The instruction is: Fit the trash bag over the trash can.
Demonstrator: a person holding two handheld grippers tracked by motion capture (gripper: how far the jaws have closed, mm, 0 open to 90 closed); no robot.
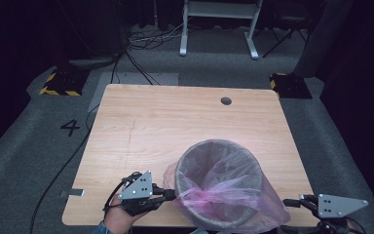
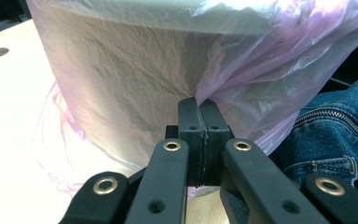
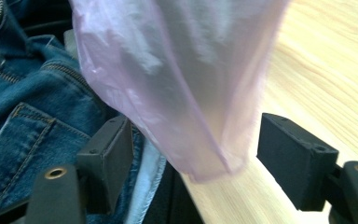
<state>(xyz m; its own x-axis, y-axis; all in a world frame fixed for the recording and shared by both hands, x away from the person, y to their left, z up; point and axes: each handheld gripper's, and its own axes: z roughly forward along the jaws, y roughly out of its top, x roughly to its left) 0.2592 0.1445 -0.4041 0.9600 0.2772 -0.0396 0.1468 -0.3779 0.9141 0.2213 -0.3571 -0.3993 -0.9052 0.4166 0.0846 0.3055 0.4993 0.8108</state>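
At the desk's near edge, right of centre: a grey bin stands upright on the desk, lined with a pink plastic bag that drapes over its rim and down its outside.
Bag position: loose film hangs past the desk's near edge toward the near right corner; part bunches inside the bin mouth.
Left gripper: at the bin's left side, near the desk's near edge, held by a hand; fingers pressed fully together, pinching a fold of the pink plastic bag against the bin wall.
Right gripper: off the near right corner of the desk; fingers spread wide, gripping nothing; a hanging flap of the pink plastic bag sits between them without clear contact.
Background: blue denim shows behind the flap.
Far edge: a round cable hole in the desk.
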